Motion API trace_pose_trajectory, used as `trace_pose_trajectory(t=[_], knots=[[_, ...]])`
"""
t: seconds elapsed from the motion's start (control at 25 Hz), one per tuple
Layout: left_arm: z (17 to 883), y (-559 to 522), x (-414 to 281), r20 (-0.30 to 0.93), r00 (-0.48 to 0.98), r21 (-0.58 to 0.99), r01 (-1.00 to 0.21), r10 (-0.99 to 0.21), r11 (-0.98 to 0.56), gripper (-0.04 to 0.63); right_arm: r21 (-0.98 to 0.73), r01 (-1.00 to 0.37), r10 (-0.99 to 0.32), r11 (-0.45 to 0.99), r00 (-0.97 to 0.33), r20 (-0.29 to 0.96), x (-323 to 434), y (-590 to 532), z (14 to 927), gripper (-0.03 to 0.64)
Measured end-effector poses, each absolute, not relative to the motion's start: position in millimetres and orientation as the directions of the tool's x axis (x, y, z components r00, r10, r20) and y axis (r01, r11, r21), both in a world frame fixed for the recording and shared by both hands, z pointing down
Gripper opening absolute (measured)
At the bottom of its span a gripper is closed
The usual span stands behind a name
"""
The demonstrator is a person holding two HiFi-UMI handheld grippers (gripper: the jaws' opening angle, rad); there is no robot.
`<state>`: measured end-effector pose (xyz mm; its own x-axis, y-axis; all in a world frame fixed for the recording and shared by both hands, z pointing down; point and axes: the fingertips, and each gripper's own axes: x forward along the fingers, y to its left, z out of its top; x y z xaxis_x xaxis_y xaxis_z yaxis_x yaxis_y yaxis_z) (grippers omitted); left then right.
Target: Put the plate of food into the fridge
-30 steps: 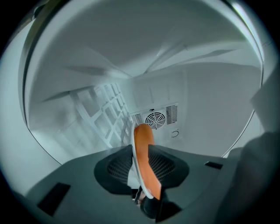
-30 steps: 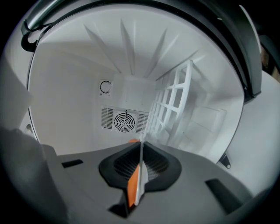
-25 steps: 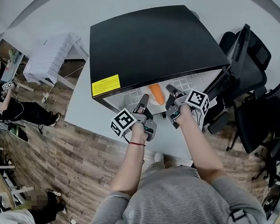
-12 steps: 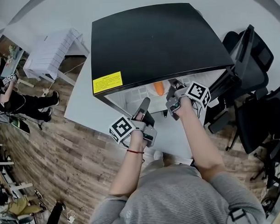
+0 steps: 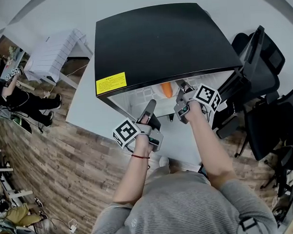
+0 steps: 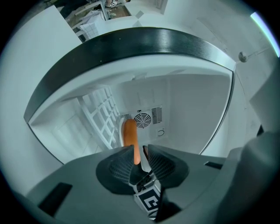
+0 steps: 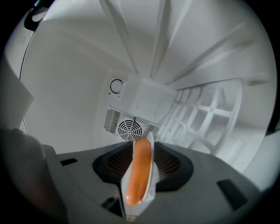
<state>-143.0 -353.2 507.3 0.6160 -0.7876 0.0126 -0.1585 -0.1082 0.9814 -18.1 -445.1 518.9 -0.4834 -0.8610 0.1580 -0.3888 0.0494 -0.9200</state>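
A black fridge (image 5: 158,41) stands open toward me. In the right gripper view a white plate (image 7: 151,175) carrying an orange sausage (image 7: 139,170) shows edge-on between the jaws of my right gripper (image 7: 142,151). Those jaws are opening, and the pads stand clear of the plate on both sides. In the head view the right gripper (image 5: 181,88) reaches into the fridge mouth beside the sausage (image 5: 166,89). My left gripper (image 5: 150,107) hangs just outside the opening. Its pads (image 6: 120,164) are only narrowly apart and hold nothing; beyond them the sausage (image 6: 130,135) shows.
Inside the fridge are a white wire shelf (image 7: 205,113) and a round fan vent (image 7: 130,129) on the back wall. Black office chairs (image 5: 259,62) crowd the fridge's right side. A white rack (image 5: 53,57) stands at the left, with a person (image 5: 11,99) beyond it.
The left gripper has drawn back a little from the fridge opening. The right gripper has pushed slightly deeper, so the sausage now sits further under the fridge's top edge.
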Motion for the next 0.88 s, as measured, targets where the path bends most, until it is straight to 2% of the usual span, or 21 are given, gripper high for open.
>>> trace_pose_trajectory(t=[0.28, 0.48, 0.68, 0.88], knots=[[508.8, -353.1, -140.2, 0.026, 0.617, 0.978, -0.179, -0.787, -0.108, 0.106, -0.720, -0.689, -0.852, 0.077, -0.421, 0.312, -3.4, -437.1, 530.4, 0.140], [509.3, -352.9, -136.1, 0.026, 0.619, 0.979, -0.176, -0.785, -0.107, 0.106, -0.439, -0.886, -0.852, 0.148, -0.340, 0.399, 6.2, -436.8, 525.7, 0.143], [505.2, -353.5, -131.4, 0.012, 0.623, 0.979, -0.167, -0.782, -0.119, 0.106, -0.266, -0.934, -0.866, 0.241, -0.330, 0.375, 2.3, -433.7, 504.6, 0.143], [502.9, -353.6, -128.0, -0.010, 0.625, 0.983, -0.139, -0.780, -0.123, 0.106, -0.275, -0.907, -0.852, 0.318, -0.401, 0.336, -8.8, -414.9, 499.2, 0.143]])
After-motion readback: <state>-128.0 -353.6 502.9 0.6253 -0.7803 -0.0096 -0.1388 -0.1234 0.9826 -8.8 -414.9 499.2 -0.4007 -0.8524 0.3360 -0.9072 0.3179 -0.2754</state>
